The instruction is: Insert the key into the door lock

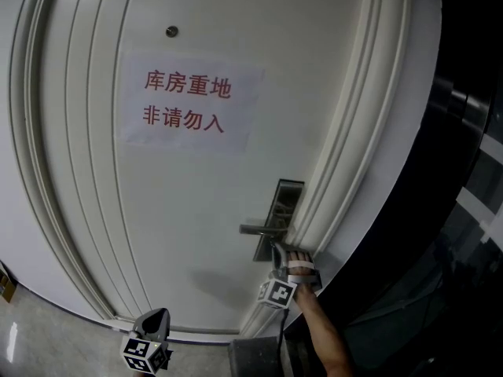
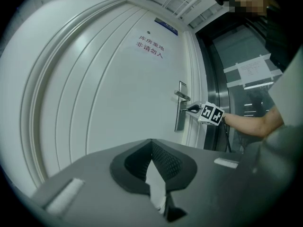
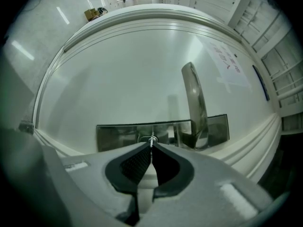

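While our right gripper [image 3: 151,146] pinches the key [image 3: 152,140] against the lock plate [image 3: 118,135], nine o'clock of the handle [image 3: 195,103], seating it looks unfinished; our left gripper [image 2: 151,142] hangs pressed together, empty.

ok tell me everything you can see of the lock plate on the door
The lock plate is a tall, narrow rectangle of dark, shiny metal, fixed flat near the right edge of the white door. A lever handle sticks out level from it. At its round keyhole, the right tongs hold a small key.
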`<state>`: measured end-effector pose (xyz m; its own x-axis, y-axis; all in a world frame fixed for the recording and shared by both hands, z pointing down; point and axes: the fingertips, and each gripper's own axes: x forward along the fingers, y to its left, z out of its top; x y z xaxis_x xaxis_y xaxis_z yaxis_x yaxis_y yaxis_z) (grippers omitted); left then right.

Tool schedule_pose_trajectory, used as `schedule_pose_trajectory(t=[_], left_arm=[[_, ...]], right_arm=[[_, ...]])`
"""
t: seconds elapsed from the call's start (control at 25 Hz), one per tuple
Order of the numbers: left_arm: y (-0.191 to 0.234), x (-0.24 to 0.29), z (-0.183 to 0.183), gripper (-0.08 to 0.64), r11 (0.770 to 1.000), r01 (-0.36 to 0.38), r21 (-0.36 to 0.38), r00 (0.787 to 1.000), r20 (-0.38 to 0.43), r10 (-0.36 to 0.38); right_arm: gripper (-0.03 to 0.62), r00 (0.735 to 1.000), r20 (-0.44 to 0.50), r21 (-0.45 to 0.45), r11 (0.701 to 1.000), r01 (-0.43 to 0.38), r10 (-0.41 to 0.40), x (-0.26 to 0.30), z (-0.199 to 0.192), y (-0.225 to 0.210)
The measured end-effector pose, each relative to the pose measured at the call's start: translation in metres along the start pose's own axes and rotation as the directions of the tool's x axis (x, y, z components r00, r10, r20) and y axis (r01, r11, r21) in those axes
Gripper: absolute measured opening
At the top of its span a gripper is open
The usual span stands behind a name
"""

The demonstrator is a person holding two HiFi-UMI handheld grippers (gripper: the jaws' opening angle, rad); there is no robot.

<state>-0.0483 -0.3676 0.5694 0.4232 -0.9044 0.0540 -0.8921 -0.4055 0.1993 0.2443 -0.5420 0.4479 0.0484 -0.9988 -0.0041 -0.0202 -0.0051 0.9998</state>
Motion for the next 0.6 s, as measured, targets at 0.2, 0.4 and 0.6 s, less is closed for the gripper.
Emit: schedule_pose_trajectory(t=[0.2,0.4,0.6], left_arm=[[0.001,-0.002,0.002,0.003,1.0,-0.006,0.004,1.0,0.002,0.006],[-0.001,-0.007,0.004,0.003,1.0,-0.011,0.013,1.0,0.002,0.011],[-0.001,-0.012,0.004,0.003,1.0,-0.02,0.017,1.0,0.005,0.02]], right_arm=[[0.012,1.0,0.003,-0.001,1.0,-0.007,0.007,0.001,0.001,0.002],[0.012,1.0,0.001,-0.013,1.0,0.008,-0.008,0.001,0.0,0.002],[0.012,1.0,0.002,-0.034,0.999,0.025,-0.025,0.002,0.0,0.002]])
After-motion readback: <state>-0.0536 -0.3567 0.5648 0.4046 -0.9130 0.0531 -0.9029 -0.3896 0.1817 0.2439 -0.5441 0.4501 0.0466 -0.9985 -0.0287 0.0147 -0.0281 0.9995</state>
